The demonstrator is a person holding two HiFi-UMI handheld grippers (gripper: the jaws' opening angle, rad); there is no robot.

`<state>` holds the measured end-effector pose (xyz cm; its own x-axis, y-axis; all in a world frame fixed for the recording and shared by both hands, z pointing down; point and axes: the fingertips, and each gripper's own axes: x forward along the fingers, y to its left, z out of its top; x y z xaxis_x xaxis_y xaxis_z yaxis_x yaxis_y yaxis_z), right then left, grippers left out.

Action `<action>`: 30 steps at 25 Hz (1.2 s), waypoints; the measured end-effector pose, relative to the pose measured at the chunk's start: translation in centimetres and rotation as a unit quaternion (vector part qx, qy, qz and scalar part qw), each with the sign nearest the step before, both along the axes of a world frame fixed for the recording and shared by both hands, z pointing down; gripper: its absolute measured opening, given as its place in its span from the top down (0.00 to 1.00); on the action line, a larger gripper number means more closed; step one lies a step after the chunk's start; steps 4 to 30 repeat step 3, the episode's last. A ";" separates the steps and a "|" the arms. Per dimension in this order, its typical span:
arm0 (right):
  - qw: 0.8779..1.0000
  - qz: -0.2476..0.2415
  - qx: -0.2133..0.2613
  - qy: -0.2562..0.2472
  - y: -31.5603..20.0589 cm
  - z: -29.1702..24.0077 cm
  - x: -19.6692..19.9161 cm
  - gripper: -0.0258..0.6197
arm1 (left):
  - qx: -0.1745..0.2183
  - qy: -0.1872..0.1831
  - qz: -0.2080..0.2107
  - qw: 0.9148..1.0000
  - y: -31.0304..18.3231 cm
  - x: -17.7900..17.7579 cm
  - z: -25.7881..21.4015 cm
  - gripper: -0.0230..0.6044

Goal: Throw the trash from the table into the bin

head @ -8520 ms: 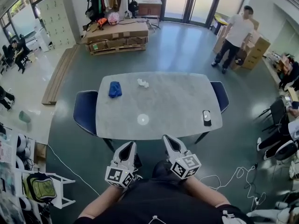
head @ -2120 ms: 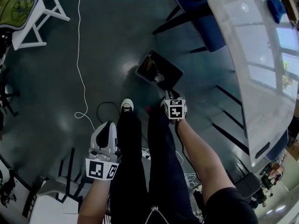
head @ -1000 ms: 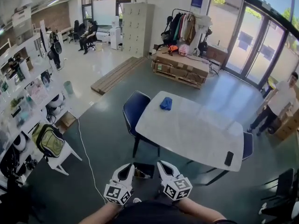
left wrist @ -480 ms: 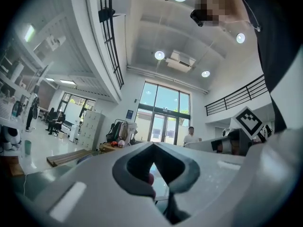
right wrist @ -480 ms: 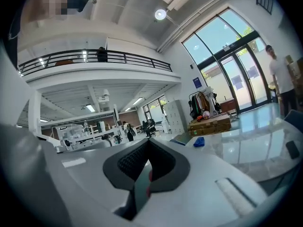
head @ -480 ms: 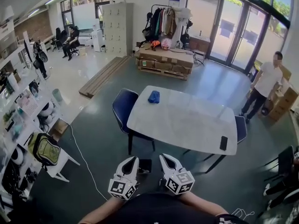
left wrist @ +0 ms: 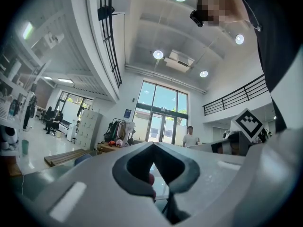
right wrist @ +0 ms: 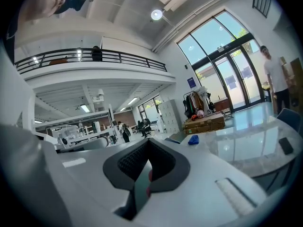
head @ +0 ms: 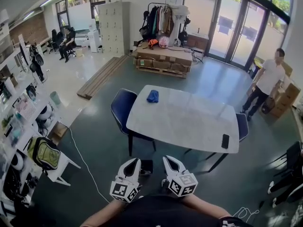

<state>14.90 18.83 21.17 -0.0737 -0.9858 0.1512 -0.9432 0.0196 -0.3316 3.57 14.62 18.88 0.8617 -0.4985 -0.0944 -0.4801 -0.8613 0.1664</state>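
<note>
Jaws: the left gripper (head: 132,162) has its jaws closed tip to tip, with nothing between them in its own view. The right gripper (head: 169,160) is the same, jaws together and empty. Both are held low and close to the person's body, pointing toward 12 o'clock.

Bin: a dark open bin (head: 146,166) stands on the floor between the two grippers. It is at 3 o'clock from the left tips and 9 o'clock from the right tips, and equally near to both.

Table: the table (head: 184,119) lies beyond the bin, with its long axis running from 10 o'clock to 4 o'clock. Two things show on it:
- A blue cloth (head: 152,96) sits by the far left corner, at 12 o'clock from the grippers and well apart from both, with neither hand clearly nearer.
- A dark phone (head: 225,141) sits near the right end, at 2 o'clock and closer to the right gripper.

No paper or wrapper is visible on the tabletop.

Assessment: if the cloth counts as trash, it lies straight ahead across the table's length. If it does not, the table carries no trash. The bin's contents cannot be made out.
</note>
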 end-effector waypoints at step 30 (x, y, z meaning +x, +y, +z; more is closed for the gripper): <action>1.000 0.003 -0.004 0.003 0.0 0.3 0.0 0.92 | -0.002 -0.001 0.002 1.000 0.1 -0.1 0.4 0.96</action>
